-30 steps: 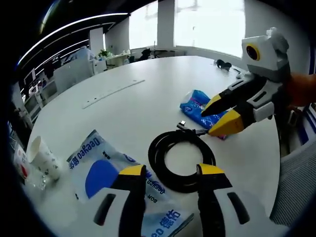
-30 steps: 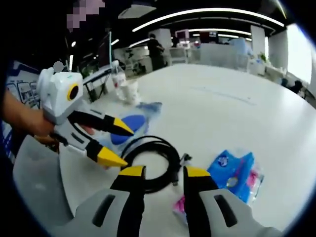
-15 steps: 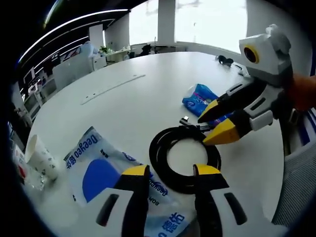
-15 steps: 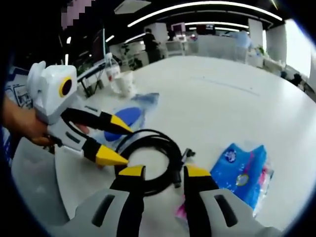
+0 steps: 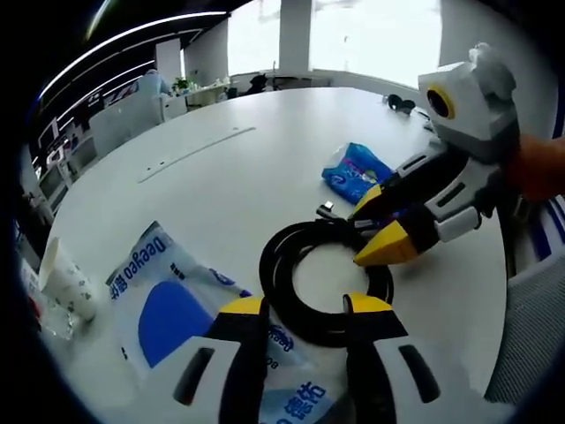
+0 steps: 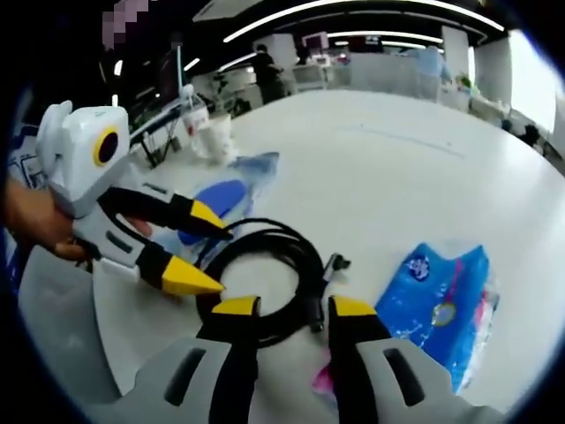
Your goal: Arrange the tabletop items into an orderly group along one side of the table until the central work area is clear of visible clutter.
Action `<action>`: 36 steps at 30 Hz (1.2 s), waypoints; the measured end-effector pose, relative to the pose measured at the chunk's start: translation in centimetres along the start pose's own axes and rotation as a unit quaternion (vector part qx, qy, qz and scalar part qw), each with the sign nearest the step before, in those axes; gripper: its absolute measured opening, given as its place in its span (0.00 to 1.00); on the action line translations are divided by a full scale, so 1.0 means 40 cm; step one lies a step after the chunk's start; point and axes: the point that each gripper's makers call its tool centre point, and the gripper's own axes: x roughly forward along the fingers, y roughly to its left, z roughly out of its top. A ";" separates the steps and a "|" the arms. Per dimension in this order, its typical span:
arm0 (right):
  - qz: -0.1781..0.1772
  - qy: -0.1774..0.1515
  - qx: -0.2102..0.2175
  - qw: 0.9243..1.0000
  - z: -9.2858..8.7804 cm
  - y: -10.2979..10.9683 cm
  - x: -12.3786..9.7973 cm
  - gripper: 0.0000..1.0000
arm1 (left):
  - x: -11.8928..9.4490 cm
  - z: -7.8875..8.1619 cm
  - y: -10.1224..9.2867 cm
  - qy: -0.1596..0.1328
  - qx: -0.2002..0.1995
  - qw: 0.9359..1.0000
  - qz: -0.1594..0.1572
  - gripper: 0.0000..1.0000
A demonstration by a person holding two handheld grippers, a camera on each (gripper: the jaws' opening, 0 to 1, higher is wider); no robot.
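In the left gripper view, going left to right: a white paper cup (image 5: 64, 281) stands at the far left edge beside a clear bottle. Next, lower left, the blue-and-white pouch (image 5: 168, 305) lies flat. Your left gripper (image 5: 305, 306) rises from the bottom centre with its 2 jaws spread and nothing between them, tips poised over the near arc of the coiled black cable (image 5: 325, 278), apparently lined up for a pinch on that loop. The cable sits in the middle of the white table (image 5: 221, 177), so it is the clutter you most need to shift to 1 side. Right of it, your right gripper (image 5: 378, 225) comes in from the right edge, jaws parted with the cable's plug end near them; I cannot tell whether they touch it. Above lies the blue tissue pack (image 5: 357, 170), apart from the coil.

In the right gripper view, the right gripper's (image 6: 291, 306) jaws likewise stand apart over the coil's edge, empty.
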 end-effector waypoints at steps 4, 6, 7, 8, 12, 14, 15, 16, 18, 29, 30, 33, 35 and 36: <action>-0.012 -0.001 0.001 1.000 0.001 -0.007 0.002 0.20 | 0.006 -0.002 0.001 0.008 -0.015 1.000 0.003 0.32; -0.015 0.003 0.000 1.000 -0.001 -0.011 0.002 0.18 | 0.011 -0.001 0.002 0.011 -0.028 1.000 0.004 0.31; -0.017 0.005 -0.001 1.000 -0.001 -0.012 0.002 0.17 | 0.013 -0.003 0.002 0.015 -0.030 0.999 0.005 0.29; -0.018 0.008 -0.002 1.000 -0.002 -0.012 0.002 0.16 | 0.014 -0.005 0.003 0.019 -0.028 0.999 0.010 0.27; -0.027 0.014 0.018 0.999 -0.002 -0.021 -0.006 0.11 | 0.014 -0.006 0.008 0.029 -0.009 0.999 0.020 0.21; -0.029 0.017 0.016 0.999 -0.003 -0.022 -0.010 0.10 | 0.015 -0.006 0.008 0.030 -0.011 0.999 0.020 0.20; -0.030 0.018 0.011 0.999 -0.003 -0.023 -0.012 0.10 | 0.015 -0.006 0.006 0.030 -0.009 0.999 0.022 0.20; -0.031 0.019 0.008 0.999 -0.005 -0.022 -0.014 0.09 | 0.015 -0.007 0.005 0.030 -0.007 0.999 0.023 0.19; -0.034 0.019 0.006 0.999 -0.006 -0.024 -0.017 0.08 | 0.012 -0.007 0.004 0.031 -0.012 0.999 0.027 0.15; -0.038 0.018 0.018 0.999 -0.015 -0.024 -0.050 0.06 | -0.002 -0.001 -0.014 0.024 -0.054 0.998 0.020 0.08; -0.037 0.019 0.021 0.999 -0.017 -0.024 -0.056 0.06 | -0.004 0.000 -0.017 0.024 -0.058 0.998 0.017 0.07; -0.038 0.016 0.024 0.999 -0.019 -0.023 -0.066 0.06 | -0.010 0.003 -0.024 0.022 -0.058 0.998 0.016 0.06; -0.038 0.014 0.027 0.999 -0.019 -0.022 -0.074 0.06 | -0.015 0.008 -0.030 0.019 -0.057 0.998 0.014 0.06; -0.038 0.014 0.027 0.999 -0.020 -0.022 -0.077 0.06 | -0.016 0.009 -0.035 0.019 -0.058 0.998 0.012 0.06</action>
